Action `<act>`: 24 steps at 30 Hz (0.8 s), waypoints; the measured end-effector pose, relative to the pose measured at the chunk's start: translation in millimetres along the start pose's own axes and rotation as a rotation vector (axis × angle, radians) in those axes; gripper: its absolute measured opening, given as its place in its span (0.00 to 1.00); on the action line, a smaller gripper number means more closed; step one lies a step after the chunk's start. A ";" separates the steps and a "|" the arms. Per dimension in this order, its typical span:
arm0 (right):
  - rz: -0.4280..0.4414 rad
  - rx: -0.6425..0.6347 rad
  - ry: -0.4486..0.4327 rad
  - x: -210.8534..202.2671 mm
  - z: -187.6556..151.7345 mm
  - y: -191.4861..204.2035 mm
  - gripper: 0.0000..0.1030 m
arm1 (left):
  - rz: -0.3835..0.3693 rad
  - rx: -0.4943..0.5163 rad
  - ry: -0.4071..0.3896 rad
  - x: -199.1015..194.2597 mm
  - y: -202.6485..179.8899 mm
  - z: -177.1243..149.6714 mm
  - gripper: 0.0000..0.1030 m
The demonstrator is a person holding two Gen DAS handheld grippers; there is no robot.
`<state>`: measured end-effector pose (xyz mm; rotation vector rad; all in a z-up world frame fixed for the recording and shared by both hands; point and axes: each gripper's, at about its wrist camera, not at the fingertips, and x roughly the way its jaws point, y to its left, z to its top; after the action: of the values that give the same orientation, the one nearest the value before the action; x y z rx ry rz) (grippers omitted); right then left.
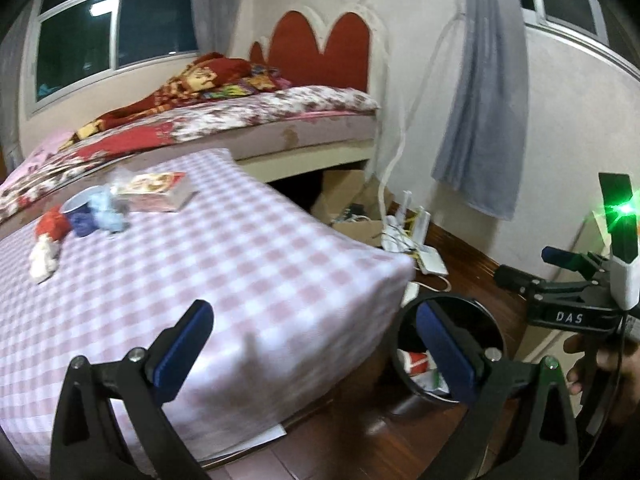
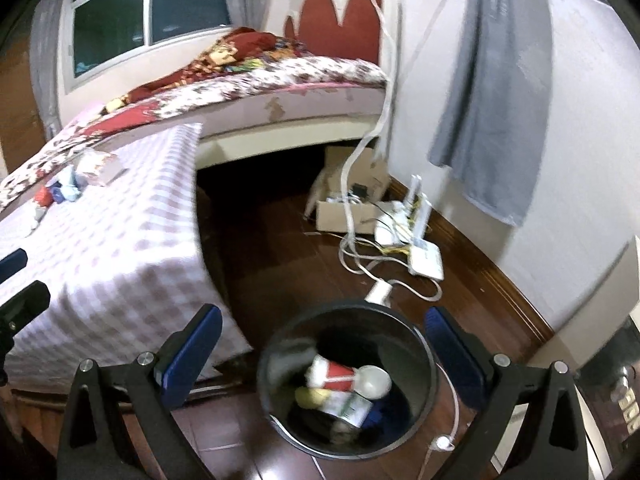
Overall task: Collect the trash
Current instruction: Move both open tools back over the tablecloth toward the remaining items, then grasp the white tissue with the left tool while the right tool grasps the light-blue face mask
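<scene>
Left gripper (image 1: pixel 316 344) spread wide, nothing between the blue pads (image 1: pixel 184 346), poised over the near right corner of the checked table cover (image 1: pixel 248 264). Right gripper (image 2: pixel 324 350) likewise wide open and empty, hanging directly above the black bin (image 2: pixel 428 364) on the wooden floor (image 2: pixel 288 248), just off the table's right edge. Inside the bin: a red-and-white carton (image 2: pixel 334 374), a pale round lid (image 2: pixel 374 380), other scraps too blurred to name. More trash far back along the table's left edge: a red wad (image 1: pixel 52 226), a white crumpled piece (image 1: pixel 42 260), a blue cup (image 1: pixel 82 208), pale blue wrapping (image 1: pixel 106 210), a flat printed box (image 1: pixel 158 194). Rest of the cloth bare from there to the near corner. Beyond the table's far edge, a bed (image 1: pixel 256 120) with floral sheet and red headboard (image 1: pixel 320 50). Floor right of the bin crowded by white cables (image 2: pixel 360 256), a router (image 2: pixel 426 262) and a cardboard box (image 2: pixel 346 210) near the wall. Grey curtain (image 2: pixel 496 92) hanging above.
</scene>
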<state>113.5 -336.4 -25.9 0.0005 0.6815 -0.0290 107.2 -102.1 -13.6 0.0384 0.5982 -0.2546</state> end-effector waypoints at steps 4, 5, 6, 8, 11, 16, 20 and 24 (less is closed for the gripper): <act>0.067 -0.035 -0.017 5.2 14.5 35.7 0.99 | 0.071 -0.018 -0.009 -5.9 30.6 -0.4 0.99; 0.079 -0.040 -0.017 7.0 16.9 41.4 0.99 | 0.085 -0.024 -0.011 -8.0 38.4 -0.7 0.99; 0.096 -0.054 -0.021 9.2 20.4 53.1 0.99 | 0.106 -0.036 -0.014 -10.4 49.3 -0.5 0.99; 0.114 -0.089 -0.040 11.4 26.0 75.3 0.99 | 0.142 -0.063 -0.021 -16.4 72.2 -1.1 0.99; 0.160 -0.126 -0.052 13.1 31.6 103.2 0.99 | 0.201 -0.107 -0.027 -23.9 105.6 -2.0 0.99; 0.236 -0.190 -0.061 19.6 40.1 155.8 0.99 | 0.276 -0.160 -0.031 -35.0 147.5 -8.0 0.99; 0.278 -0.235 -0.060 23.7 44.9 189.2 0.99 | 0.329 -0.194 -0.033 -42.1 176.2 -13.6 0.99; 0.323 -0.268 -0.018 33.5 53.4 222.1 0.99 | 0.358 -0.232 -0.029 -43.6 207.3 -14.1 0.99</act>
<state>179.2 -115.8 -7.6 -0.1465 0.6570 0.3723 116.1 110.0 -8.6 -0.0818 0.5775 0.1621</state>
